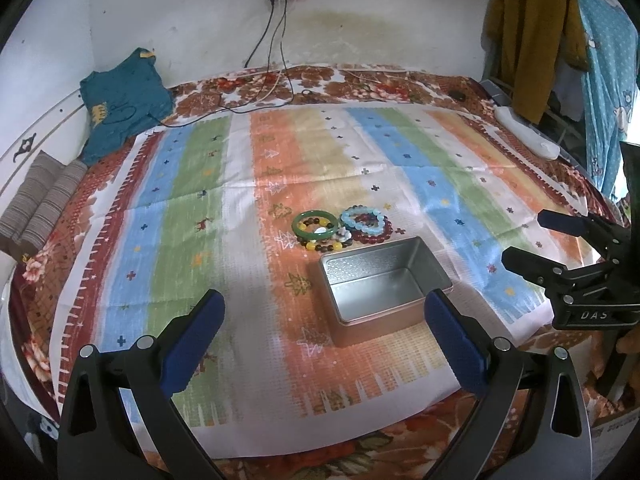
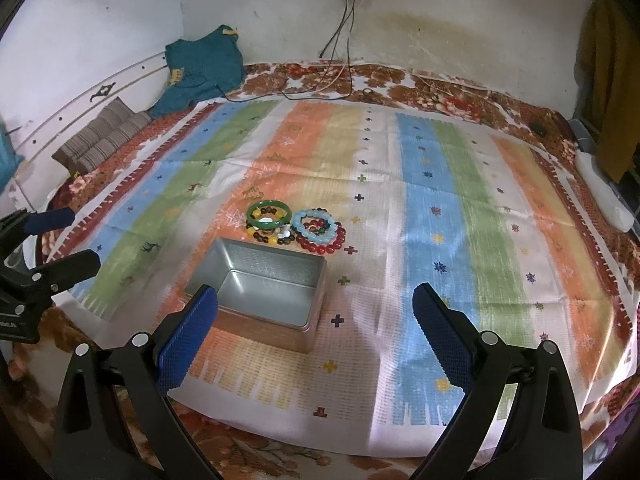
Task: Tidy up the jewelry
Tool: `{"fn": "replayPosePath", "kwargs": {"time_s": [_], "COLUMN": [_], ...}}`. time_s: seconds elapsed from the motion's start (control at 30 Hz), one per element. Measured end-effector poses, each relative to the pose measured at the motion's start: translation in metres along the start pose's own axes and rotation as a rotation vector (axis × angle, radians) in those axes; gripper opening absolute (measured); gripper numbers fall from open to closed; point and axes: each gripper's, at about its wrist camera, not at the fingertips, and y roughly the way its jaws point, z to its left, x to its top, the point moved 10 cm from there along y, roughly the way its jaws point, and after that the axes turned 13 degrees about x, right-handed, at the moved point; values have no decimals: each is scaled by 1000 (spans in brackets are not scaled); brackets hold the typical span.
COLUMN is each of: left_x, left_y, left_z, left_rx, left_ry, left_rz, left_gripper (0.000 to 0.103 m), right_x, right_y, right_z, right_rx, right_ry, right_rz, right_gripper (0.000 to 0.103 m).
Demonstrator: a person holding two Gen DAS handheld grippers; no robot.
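Observation:
An open empty metal tin (image 1: 386, 284) (image 2: 260, 294) sits on the striped cloth. Just behind it lies a pile of bracelets: a green bangle (image 1: 316, 224) (image 2: 267, 214), a light blue bead bracelet (image 1: 362, 218) (image 2: 314, 226), a red bead bracelet (image 1: 380, 234) (image 2: 324, 244) and a yellow-brown bead bracelet (image 1: 324, 245) (image 2: 262, 236). My left gripper (image 1: 324, 312) is open and empty, near the tin's front. My right gripper (image 2: 316, 308) is open and empty, to the tin's right; it also shows in the left wrist view (image 1: 522, 238). The left gripper shows at the right wrist view's left edge (image 2: 68, 236).
The striped cloth (image 1: 200, 208) covers a floral bedspread (image 2: 440, 92). A teal garment (image 1: 120, 100) and a striped folded cloth (image 1: 40, 200) lie at the far left. Cables (image 1: 276, 80) run from a wall socket. A white object (image 1: 528, 132) lies at the right edge, by hanging clothes (image 1: 536, 32).

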Motion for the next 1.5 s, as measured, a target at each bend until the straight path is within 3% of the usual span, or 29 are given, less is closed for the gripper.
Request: {"fn": "replayPosePath", "kwargs": {"time_s": [0.9, 1.5], "left_x": [1, 33], "left_y": [16, 58], "left_z": [9, 10], "left_rx": [20, 92], "left_ry": [-35, -12], "left_rz": [67, 115], "left_gripper": [98, 98], "right_x": [2, 19], "right_y": [13, 44], "right_z": [-12, -32], "right_rx": [-3, -24], "right_ry": [44, 40], "right_rz": [20, 84], "right_gripper": [99, 99]}}
